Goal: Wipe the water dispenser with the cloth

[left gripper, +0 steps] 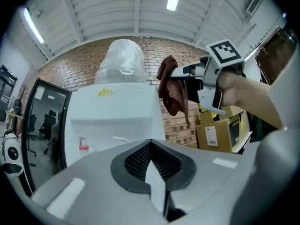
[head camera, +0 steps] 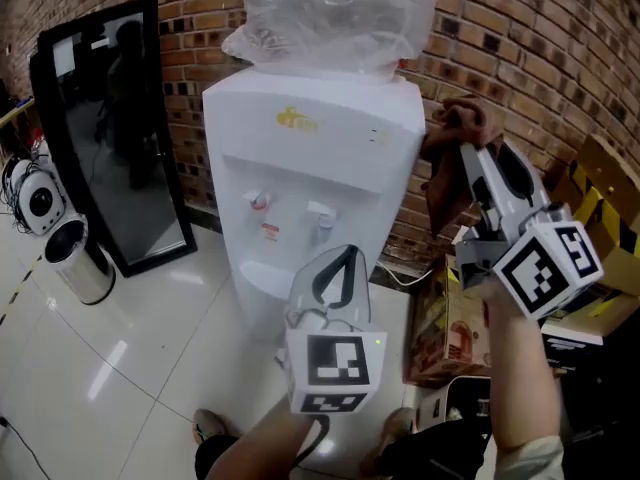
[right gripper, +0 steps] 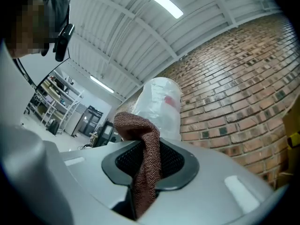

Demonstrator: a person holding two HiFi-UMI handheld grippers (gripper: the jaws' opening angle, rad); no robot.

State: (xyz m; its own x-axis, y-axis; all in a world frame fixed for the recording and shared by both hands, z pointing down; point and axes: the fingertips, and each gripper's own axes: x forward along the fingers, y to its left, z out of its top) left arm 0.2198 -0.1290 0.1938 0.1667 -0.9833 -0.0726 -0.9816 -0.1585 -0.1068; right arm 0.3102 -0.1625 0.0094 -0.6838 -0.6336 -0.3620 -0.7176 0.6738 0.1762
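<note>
— Grippers first: how does the left gripper (head camera: 348,253) stand?
— Low in the head view, in front of the water dispenser (head camera: 310,158) and apart from it. Its jaws are pressed together at the tips and nothing sits between them.
— What is further left of it?
— A black-framed mirror (head camera: 120,138) stands against the brick wall (head camera: 520,58). A steel bin (head camera: 78,260) sits on the tiled floor (head camera: 130,368) by its lower corner.
— And the dispenser itself?
— White and upright against the wall, with a bottle wrapped in clear plastic (head camera: 330,13) on top. Two taps show in its recess, a red tap (head camera: 258,200) on the left and a pale tap (head camera: 320,213) on the right.
— Where is the cloth (head camera: 450,183)?
— To the right of the dispenser, up beside its top right corner. It is rust-brown terry. A bunch of it stands above the jaws and the rest hangs below them. Whether it touches the white side panel, I can't tell.
— What holds it?
— The right gripper (head camera: 465,150), with its jaws clamped narrow on the cloth and tilted upward toward that corner.
— Farthest right?
— Cardboard boxes (head camera: 455,328) sit beside the dispenser. Behind them is a striped box (head camera: 600,193) in yellow and black.
</note>
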